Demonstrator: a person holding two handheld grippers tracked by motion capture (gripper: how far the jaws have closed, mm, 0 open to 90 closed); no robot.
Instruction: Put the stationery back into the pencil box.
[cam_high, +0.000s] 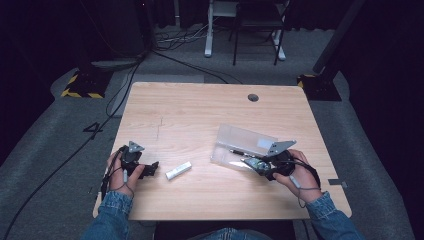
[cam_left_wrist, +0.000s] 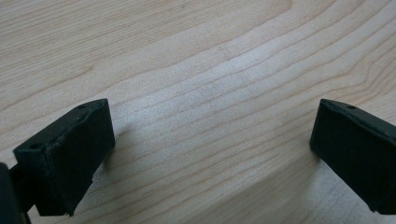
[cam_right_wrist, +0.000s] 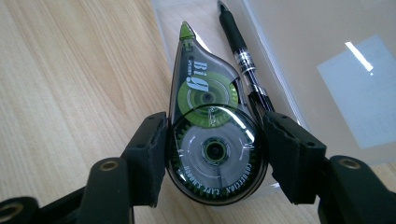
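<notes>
A teardrop-shaped correction tape dispenser of clear smoky plastic with green inner reels (cam_right_wrist: 210, 135) is pinched across its round, wide end by the right gripper (cam_right_wrist: 215, 154), one pad against each side. It is held at the near edge of a shallow clear plastic case (cam_high: 242, 142) lying open on the pale wooden worktop (cam_high: 200, 110), with a black pen (cam_right_wrist: 243, 56) lying in the case just beside the dispenser's tapered side. The dispenser is judged light, rigid and smooth-shelled, so some slip between the pads is to be expected; the broad round body is judged the safest place to be held, while the thin green tip (cam_right_wrist: 186, 30) should be spared any pressure. The left gripper (cam_left_wrist: 210, 154) is spread wide over bare wood, nothing between its jaws. A small white stick-shaped object (cam_high: 178, 171) lies between the two hands.
</notes>
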